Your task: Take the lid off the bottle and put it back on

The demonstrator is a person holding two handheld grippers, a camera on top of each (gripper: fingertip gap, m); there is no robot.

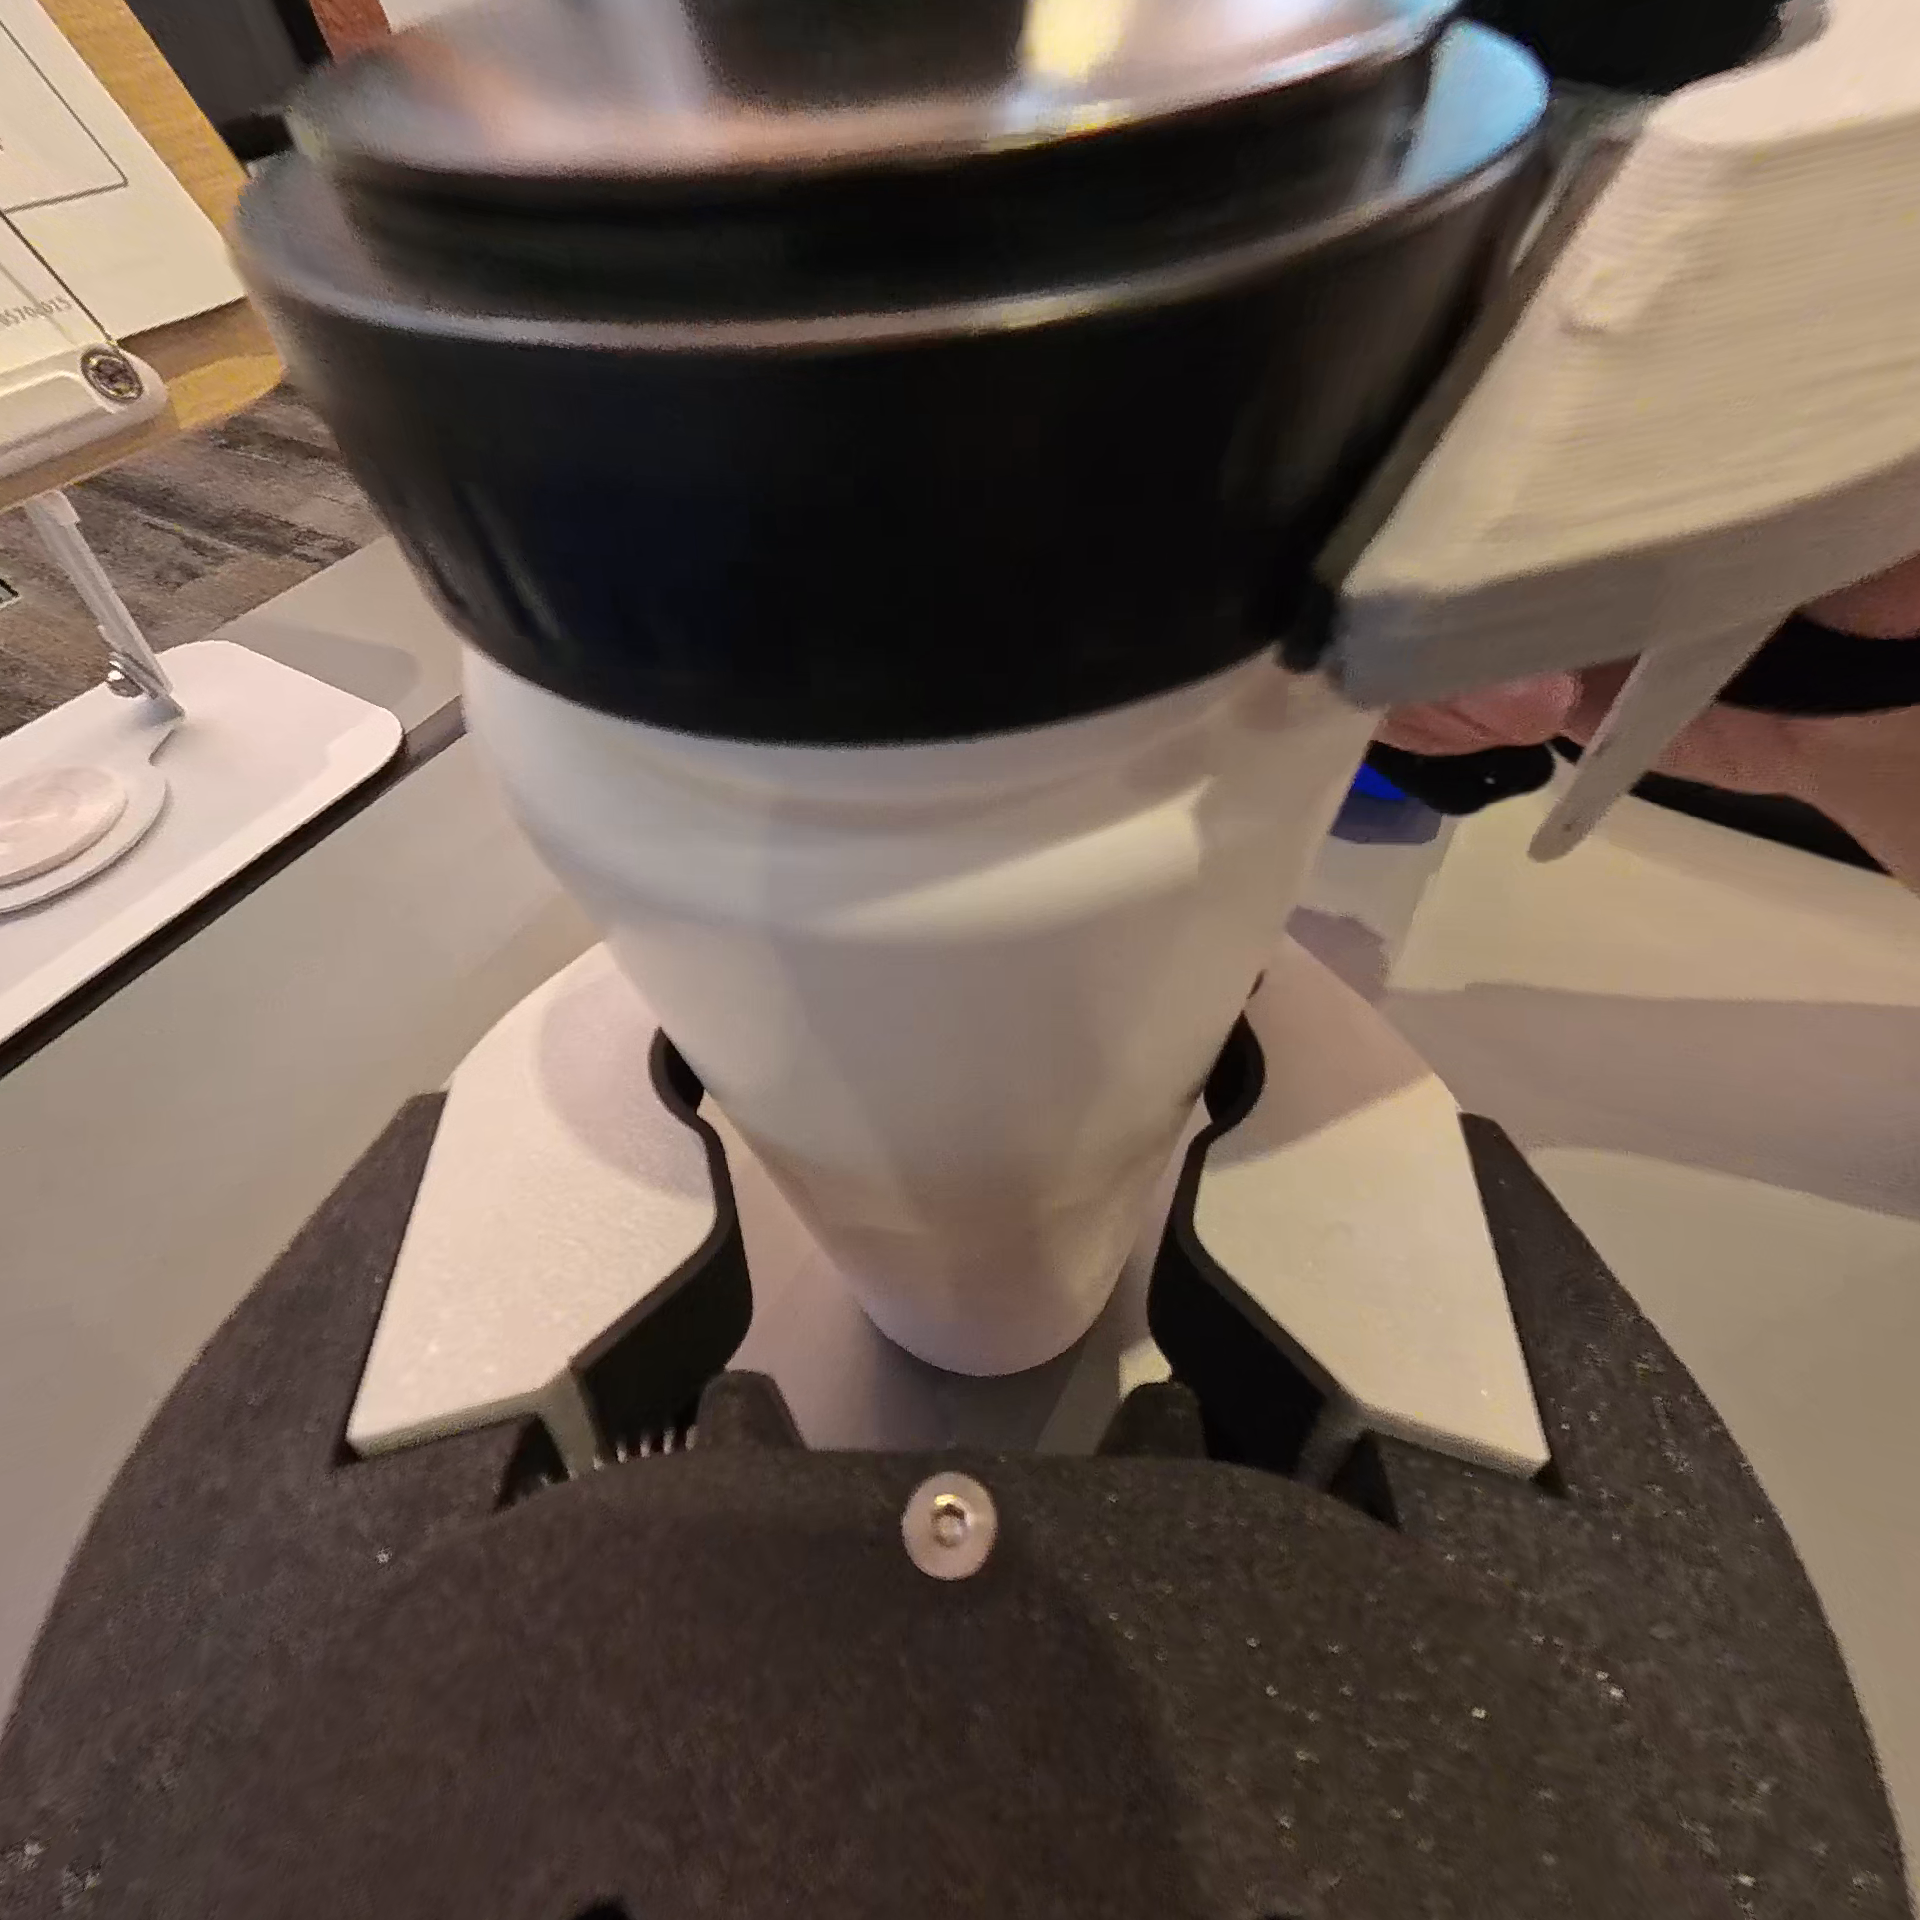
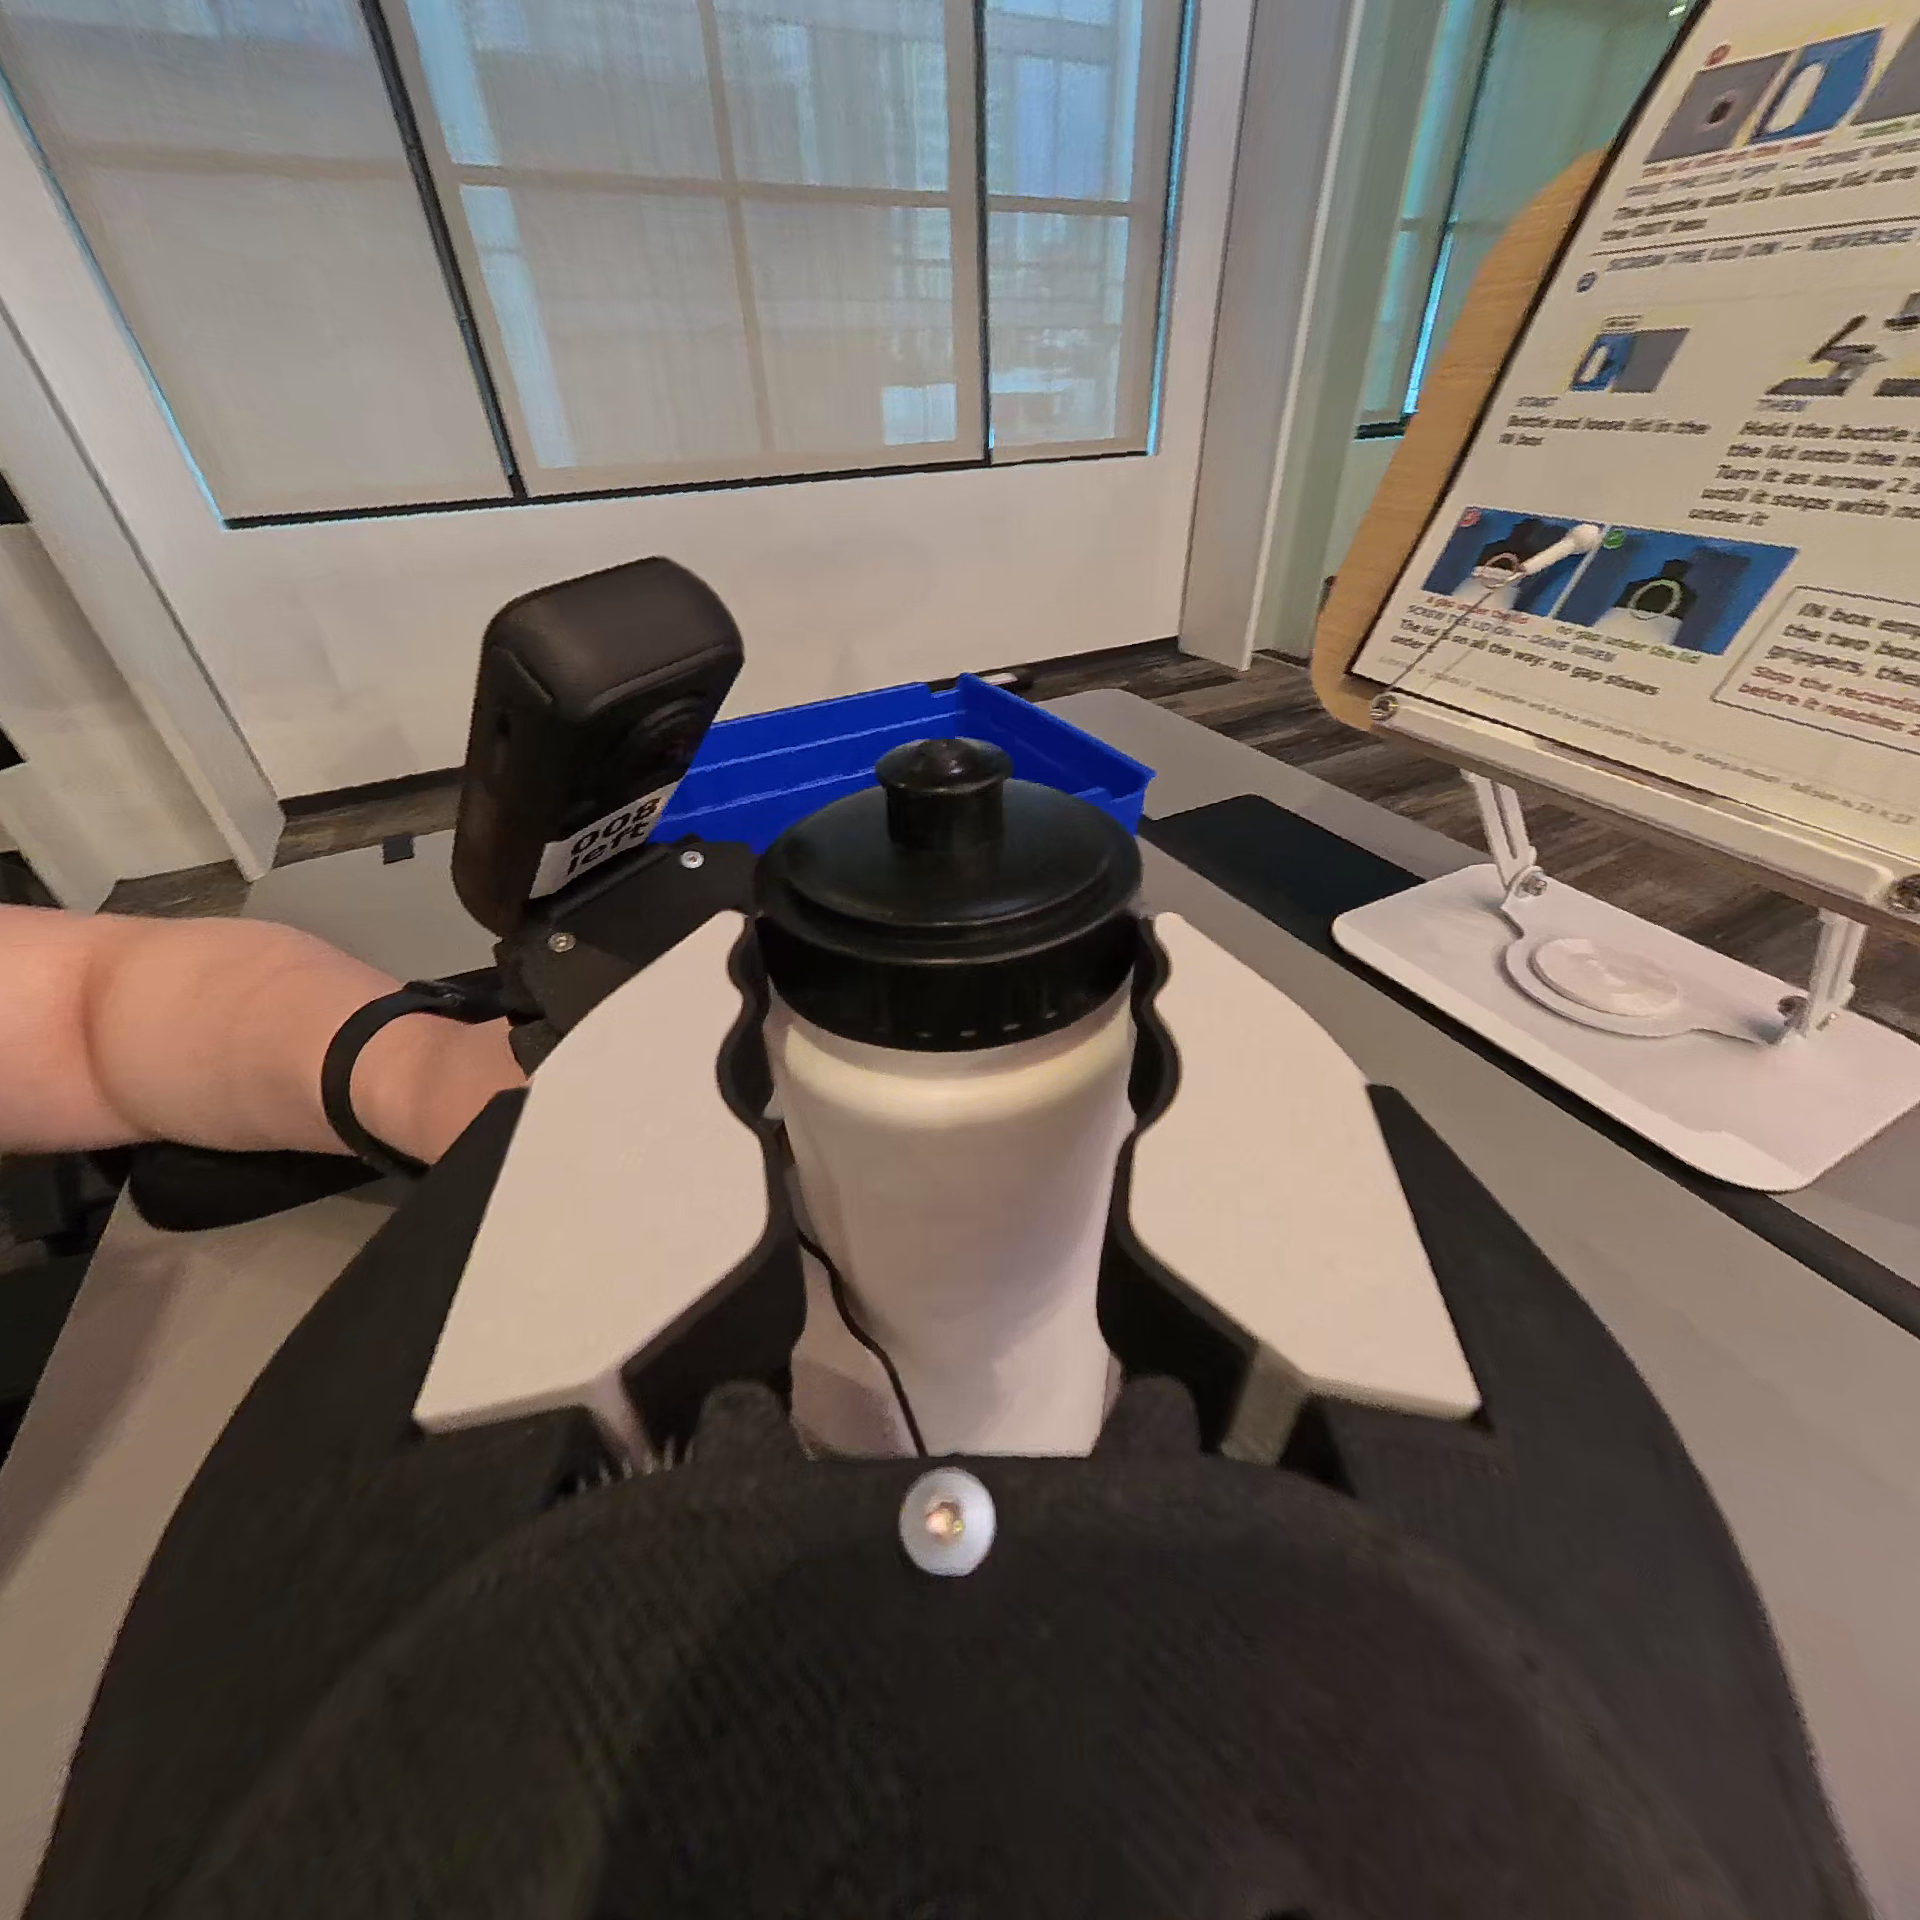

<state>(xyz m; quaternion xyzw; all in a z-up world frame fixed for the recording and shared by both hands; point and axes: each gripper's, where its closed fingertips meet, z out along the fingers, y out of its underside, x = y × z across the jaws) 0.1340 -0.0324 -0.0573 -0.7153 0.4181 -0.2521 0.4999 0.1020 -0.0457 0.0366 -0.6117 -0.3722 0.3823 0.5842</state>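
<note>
Standing between both grippers' fingers (image 2: 613, 1164): bottle (image 2: 951, 1195)

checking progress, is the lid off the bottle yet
No, in the right wrist view the black lid sits on the white bottle, between the fingers of the right hand-held gripper.

Grey table (image 2: 1558, 1382), white stand base (image 2: 1662, 1029), blue bin (image 2: 894, 748)

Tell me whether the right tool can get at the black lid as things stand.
Probably yes: the right tool flanks the lid, its fingers against both sides, nothing between. The left tool grips the white bottle lower down.
</note>
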